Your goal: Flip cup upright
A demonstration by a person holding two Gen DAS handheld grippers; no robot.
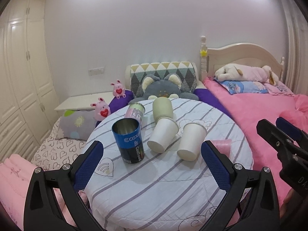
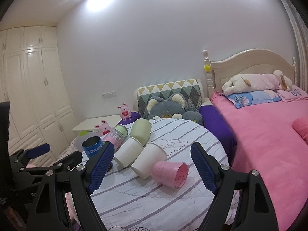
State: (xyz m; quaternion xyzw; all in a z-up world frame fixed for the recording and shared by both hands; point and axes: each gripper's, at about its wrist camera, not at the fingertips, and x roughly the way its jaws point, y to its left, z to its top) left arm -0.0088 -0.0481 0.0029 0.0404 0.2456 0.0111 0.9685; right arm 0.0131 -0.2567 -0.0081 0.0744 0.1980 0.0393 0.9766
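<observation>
Several cups lie on a round striped-cloth table (image 1: 154, 192). A blue steel cup (image 1: 129, 141) stands upright, mouth up. Two white paper cups (image 1: 163, 134) (image 1: 191, 141) lie on their sides, bottoms toward me. A pale green cup (image 1: 162, 108) and a pink-green can (image 1: 134, 112) lie behind them. A pink cup (image 2: 170, 174) lies on its side, mouth toward the right wrist camera; the left wrist view shows only its edge (image 1: 223, 144). My left gripper (image 1: 152, 163) is open and empty in front of the cups. My right gripper (image 2: 151, 170) is open and empty, just before the pink cup.
A pink bed (image 2: 269, 134) runs along the right of the table. Plush toys (image 1: 101, 108) and a grey cat cushion (image 1: 163, 88) sit behind the table. White wardrobes (image 1: 23, 77) line the left wall. The other gripper shows at each view's edge (image 1: 279, 134) (image 2: 38, 154).
</observation>
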